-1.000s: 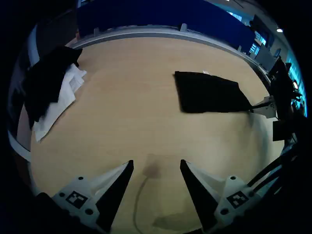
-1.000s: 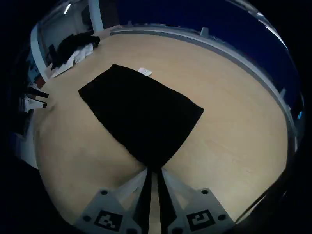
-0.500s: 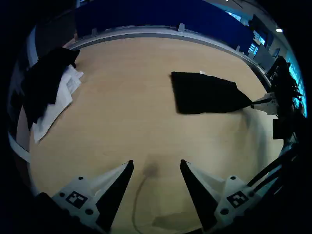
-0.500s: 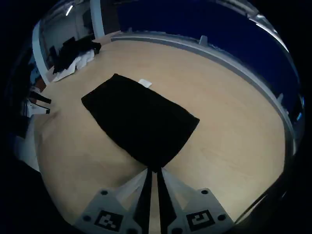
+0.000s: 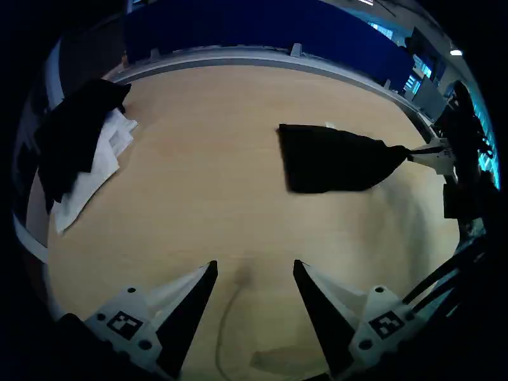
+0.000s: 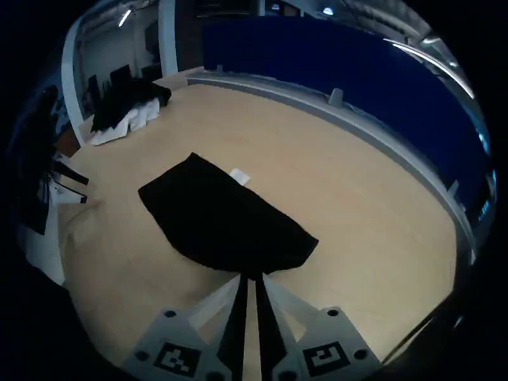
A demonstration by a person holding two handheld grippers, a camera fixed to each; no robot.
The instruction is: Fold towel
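A heap of black and white cloths (image 5: 76, 140) sits at a far corner of the pale wooden table (image 5: 190, 190), well apart from the black cloth towel (image 6: 222, 219); a dark blue wall (image 6: 355, 70) runs behind the table; a small white tag (image 6: 240, 176) pokes out at the towel's far edge; the right gripper (image 6: 249, 279) pinches the towel's near corner tight; the left gripper (image 5: 254, 270) hangs over bare wood, fingers spread wide, holding nothing.
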